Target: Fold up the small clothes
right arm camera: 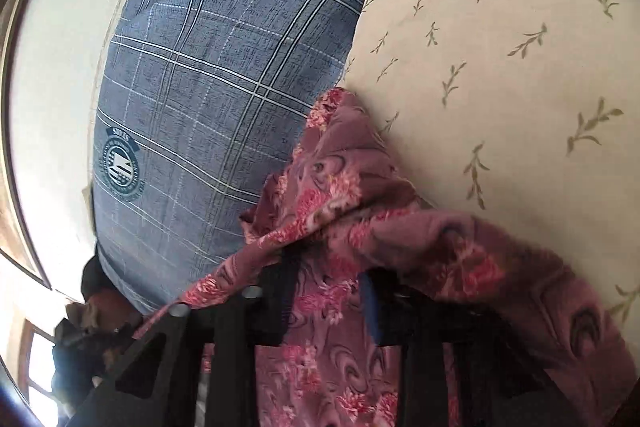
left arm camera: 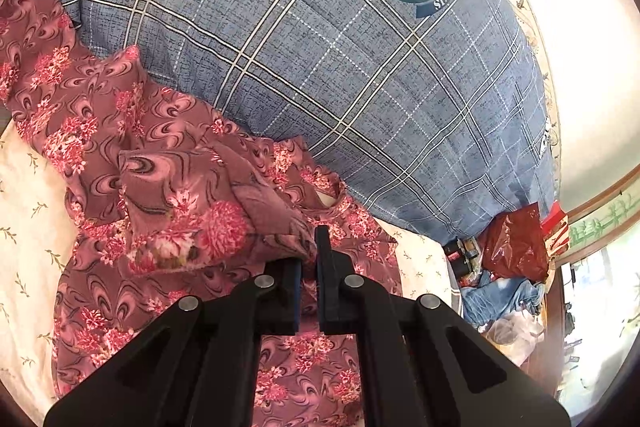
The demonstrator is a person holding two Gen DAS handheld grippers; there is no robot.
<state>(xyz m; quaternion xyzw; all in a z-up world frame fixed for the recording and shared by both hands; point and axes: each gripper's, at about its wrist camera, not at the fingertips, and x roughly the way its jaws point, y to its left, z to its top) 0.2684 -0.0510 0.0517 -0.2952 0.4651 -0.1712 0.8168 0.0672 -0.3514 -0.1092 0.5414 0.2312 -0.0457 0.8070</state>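
The pink floral garment (left arm camera: 168, 163) is lying crumpled on the cream sheet (left arm camera: 24, 187), against the blue plaid quilt (left arm camera: 320, 59). The left gripper (left arm camera: 309, 255) is nearly closed, pinching a fold of the garment. The right gripper (right arm camera: 328, 283) is standing apart, with cloth draping over and between its fingers; I cannot tell whether it is gripping.

Pink floral cloth garment (right arm camera: 332, 195) drapes over the right claw (right arm camera: 328, 263), hiding its fingertips. The blue plaid pillow's (right arm camera: 208, 87) round emblem is too blurred to read.
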